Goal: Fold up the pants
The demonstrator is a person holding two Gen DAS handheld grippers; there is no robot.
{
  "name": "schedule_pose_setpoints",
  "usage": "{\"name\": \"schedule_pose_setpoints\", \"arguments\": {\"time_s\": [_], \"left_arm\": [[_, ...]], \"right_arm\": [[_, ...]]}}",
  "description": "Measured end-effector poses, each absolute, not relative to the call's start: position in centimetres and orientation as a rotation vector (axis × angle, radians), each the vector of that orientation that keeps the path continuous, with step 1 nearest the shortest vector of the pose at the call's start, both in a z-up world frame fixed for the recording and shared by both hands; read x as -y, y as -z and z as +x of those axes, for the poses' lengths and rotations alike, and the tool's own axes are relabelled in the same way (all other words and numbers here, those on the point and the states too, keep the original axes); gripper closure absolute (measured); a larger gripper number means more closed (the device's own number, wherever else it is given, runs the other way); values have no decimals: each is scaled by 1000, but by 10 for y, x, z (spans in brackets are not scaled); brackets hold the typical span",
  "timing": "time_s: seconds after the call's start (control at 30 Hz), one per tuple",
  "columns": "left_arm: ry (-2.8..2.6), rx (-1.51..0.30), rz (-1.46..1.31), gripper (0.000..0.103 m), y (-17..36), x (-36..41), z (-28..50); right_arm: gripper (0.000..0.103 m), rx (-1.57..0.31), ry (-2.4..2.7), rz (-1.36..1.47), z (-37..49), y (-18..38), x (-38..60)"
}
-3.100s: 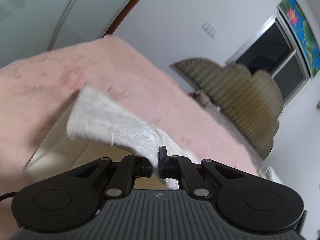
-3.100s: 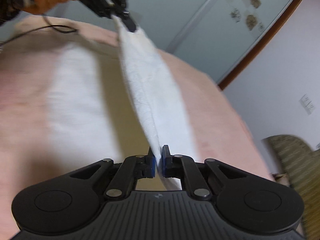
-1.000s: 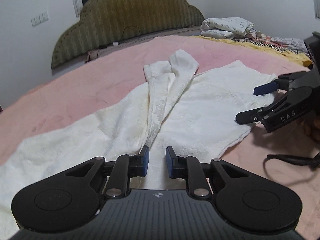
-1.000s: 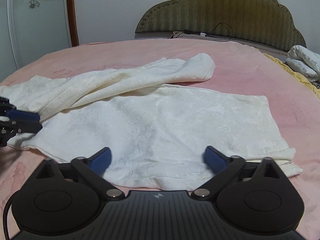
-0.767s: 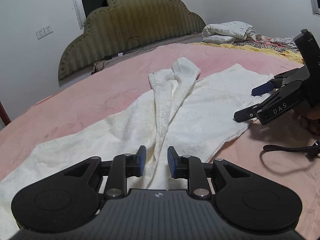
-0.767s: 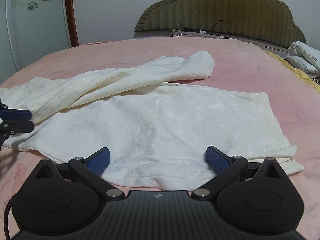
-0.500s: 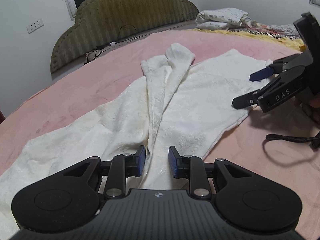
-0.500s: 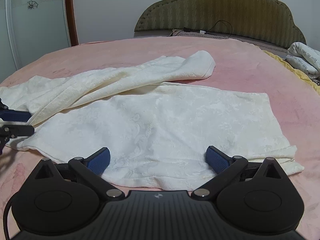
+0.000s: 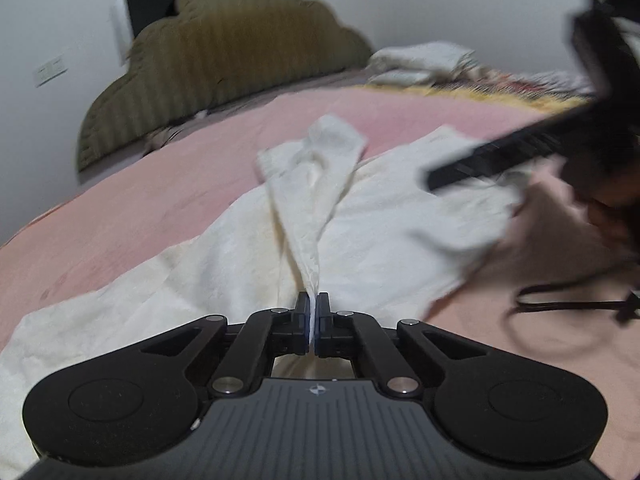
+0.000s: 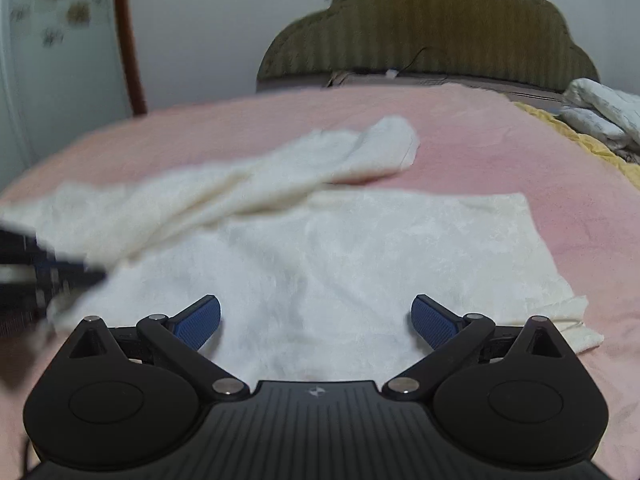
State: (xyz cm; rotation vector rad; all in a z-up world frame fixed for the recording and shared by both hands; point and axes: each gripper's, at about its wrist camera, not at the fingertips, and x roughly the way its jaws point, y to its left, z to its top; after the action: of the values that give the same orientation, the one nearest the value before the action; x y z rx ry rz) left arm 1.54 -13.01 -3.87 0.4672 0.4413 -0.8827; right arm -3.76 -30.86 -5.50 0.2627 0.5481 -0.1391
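Note:
The white pants (image 9: 384, 216) lie spread on the pink bed cover (image 9: 140, 200). One leg lies flat; the other is bunched in a ridge across it. My left gripper (image 9: 312, 312) is shut on a fold of that ridge, which rises taut from the jaws. My right gripper (image 10: 316, 320) is wide open and empty, low over the near edge of the flat leg (image 10: 360, 256). It also shows blurred at the right of the left wrist view (image 9: 500, 156). The left gripper shows blurred at the left edge of the right wrist view (image 10: 36, 276).
An olive padded headboard (image 10: 432, 28) stands at the far end of the bed. Folded white bedding (image 10: 604, 112) and a yellow blanket edge (image 10: 576, 136) lie at the far right. A black cable (image 9: 572, 304) lies on the cover near the right hand.
My left gripper has closed on the ridge of pants fabric and pulled it taut. My right gripper stays open and has shifted slightly; both views are now motion-blurred.

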Motion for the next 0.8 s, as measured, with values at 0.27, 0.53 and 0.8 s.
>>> {"name": "schedule_pose_setpoints", "arguments": {"time_s": [0.27, 0.53, 0.8], "left_arm": [[972, -506, 341, 102, 51, 121, 29], [995, -543, 284, 102, 56, 119, 40], [992, -546, 280, 101, 58, 116, 41]], "right_arm": [[1, -519, 102, 78, 79, -2, 276], [30, -777, 220, 21, 220, 46, 278], [68, -798, 329, 60, 230, 64, 300]]}}
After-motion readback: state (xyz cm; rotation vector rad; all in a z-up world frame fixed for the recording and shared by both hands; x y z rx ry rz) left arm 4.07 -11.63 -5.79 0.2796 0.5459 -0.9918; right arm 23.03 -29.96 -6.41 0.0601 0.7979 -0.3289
